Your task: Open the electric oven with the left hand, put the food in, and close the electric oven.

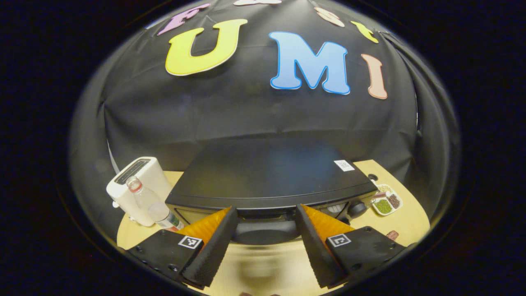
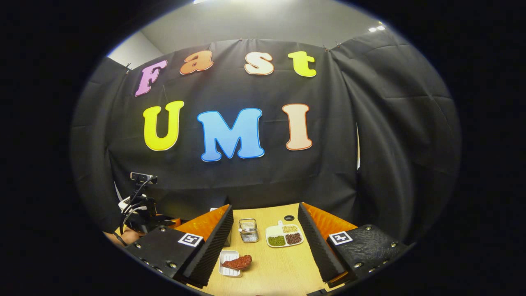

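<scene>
The black electric oven (image 1: pixel 267 172) stands right in front of the left gripper, seen from above its top. Its door looks shut, and the upper front edge with the handle (image 1: pixel 265 214) lies between the fingers. The left gripper (image 1: pixel 266 211) is open, with nothing pressed by either finger. In the right gripper view the food, a reddish-brown piece (image 2: pixel 238 262), lies on a small white tray (image 2: pixel 225 269) on the wooden table (image 2: pixel 279 267), just inside the left finger. The right gripper (image 2: pixel 265 211) is open and holds nothing.
A white toaster (image 1: pixel 137 181) and a clear plastic bottle (image 1: pixel 152 205) stand left of the oven. A divided dish of beans (image 1: pixel 386 201) (image 2: pixel 284 236) sits to its right, near the oven's knob (image 1: pixel 356 209). A small clear container (image 2: pixel 248 230) stands behind the tray.
</scene>
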A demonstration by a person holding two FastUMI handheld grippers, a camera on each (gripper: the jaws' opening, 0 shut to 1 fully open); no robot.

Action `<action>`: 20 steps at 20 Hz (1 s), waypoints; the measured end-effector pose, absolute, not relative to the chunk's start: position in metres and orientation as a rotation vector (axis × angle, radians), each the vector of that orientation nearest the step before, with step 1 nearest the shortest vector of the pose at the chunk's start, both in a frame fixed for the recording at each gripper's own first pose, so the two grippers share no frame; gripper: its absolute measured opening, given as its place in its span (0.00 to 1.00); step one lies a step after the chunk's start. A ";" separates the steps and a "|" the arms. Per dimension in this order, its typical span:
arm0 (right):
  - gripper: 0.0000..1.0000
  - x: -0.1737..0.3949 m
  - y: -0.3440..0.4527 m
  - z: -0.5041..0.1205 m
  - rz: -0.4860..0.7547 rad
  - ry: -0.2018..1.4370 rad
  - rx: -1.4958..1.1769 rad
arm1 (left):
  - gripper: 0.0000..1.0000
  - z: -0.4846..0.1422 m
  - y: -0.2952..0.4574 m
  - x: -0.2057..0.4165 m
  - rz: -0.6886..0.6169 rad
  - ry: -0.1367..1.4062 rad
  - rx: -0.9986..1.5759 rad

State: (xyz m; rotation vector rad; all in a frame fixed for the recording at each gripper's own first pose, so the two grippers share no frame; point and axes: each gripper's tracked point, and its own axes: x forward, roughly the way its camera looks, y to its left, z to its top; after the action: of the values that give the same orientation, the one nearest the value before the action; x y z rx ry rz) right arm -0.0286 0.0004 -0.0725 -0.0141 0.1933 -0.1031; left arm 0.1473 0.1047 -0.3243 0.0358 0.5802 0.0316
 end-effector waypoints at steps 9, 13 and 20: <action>0.96 -0.032 0.009 -0.070 -0.084 0.186 -0.027 | 0.95 -0.324 0.102 0.124 0.030 0.584 0.041; 0.96 -0.030 0.012 -0.070 -0.067 0.193 -0.024 | 0.97 -0.330 0.099 0.098 0.024 0.591 0.056; 0.96 -0.023 0.018 -0.070 -0.039 0.193 -0.007 | 0.99 -0.356 0.094 0.049 0.018 0.655 0.068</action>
State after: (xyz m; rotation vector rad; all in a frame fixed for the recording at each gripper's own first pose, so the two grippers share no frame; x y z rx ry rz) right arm -0.0235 0.0184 -0.0696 -0.0071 0.1932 -0.0393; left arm 0.0489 0.0943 -0.3563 0.0676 0.6551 0.0181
